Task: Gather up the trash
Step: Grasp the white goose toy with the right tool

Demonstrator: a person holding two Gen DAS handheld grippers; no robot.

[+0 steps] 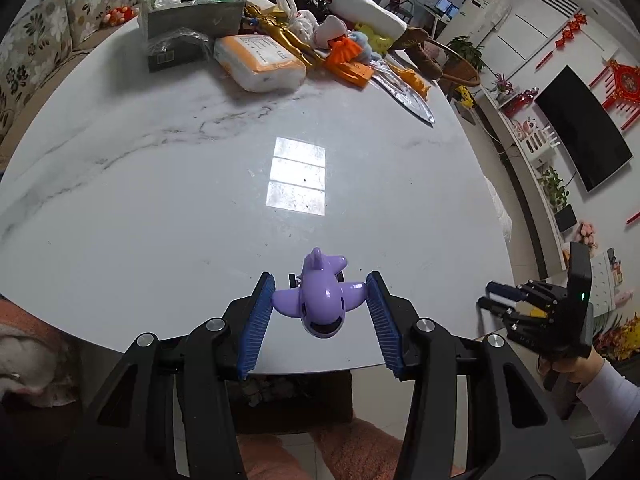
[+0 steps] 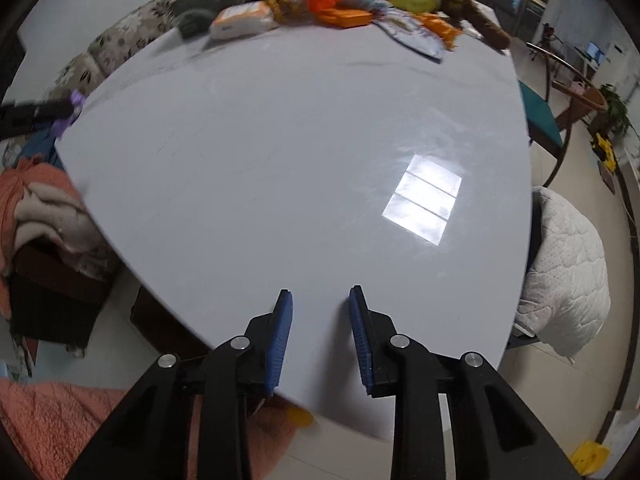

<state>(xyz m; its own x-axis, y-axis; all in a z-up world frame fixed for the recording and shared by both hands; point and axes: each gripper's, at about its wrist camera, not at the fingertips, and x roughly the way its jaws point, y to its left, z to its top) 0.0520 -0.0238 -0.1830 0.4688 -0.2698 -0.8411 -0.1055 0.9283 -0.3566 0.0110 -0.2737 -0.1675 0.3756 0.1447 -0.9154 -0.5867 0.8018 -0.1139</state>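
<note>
A purple toy plane (image 1: 320, 296) hangs just above the near edge of the white marble table (image 1: 160, 200). My left gripper (image 1: 321, 276) is shut on it, with the blue pads against its two wings. In the right wrist view the same toy (image 2: 76, 100) shows at the far left, at the tip of the left gripper (image 2: 60, 110). My right gripper (image 2: 320, 290) hovers over the table's near corner, its fingers a narrow gap apart with nothing between them. From the left wrist view it (image 1: 486, 296) sits off the table's right edge, held by a hand in a white sleeve.
Clutter lines the far side of the table: a grey box (image 1: 192, 12), an orange-and-white tissue pack (image 1: 260, 64), orange toys (image 1: 344, 56), a foil bag (image 1: 412, 96). A chair with a white quilted cushion (image 2: 568, 264) stands to the right. A floral sofa (image 1: 40, 40) lies behind, to the left.
</note>
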